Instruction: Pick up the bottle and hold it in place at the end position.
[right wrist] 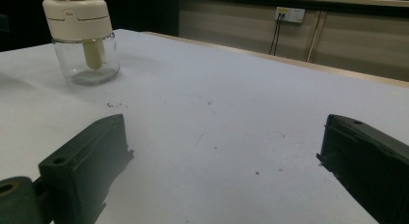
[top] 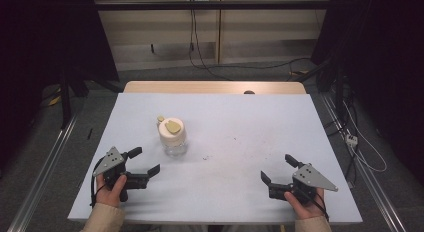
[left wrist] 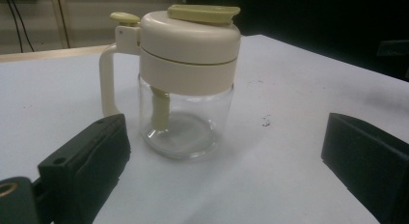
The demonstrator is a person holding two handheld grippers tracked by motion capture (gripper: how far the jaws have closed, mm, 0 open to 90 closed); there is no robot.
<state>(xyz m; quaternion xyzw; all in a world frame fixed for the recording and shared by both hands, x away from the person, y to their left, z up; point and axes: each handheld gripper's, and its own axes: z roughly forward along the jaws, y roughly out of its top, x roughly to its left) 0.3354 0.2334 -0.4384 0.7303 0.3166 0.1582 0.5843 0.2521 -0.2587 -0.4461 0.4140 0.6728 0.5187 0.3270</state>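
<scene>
Glass jar wears cream pump lid.

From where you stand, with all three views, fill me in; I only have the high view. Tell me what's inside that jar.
Observer: The glass jar looks empty; a cream tube hangs from its lid.
Operator: Describe its handle.
Observer: A cream handle runs down the jar's side, topped by a yellow-green lever.
Operator: Check the left gripper's aim.
Observer: The left gripper points at the jar, jaws wide apart, not touching it.
</scene>
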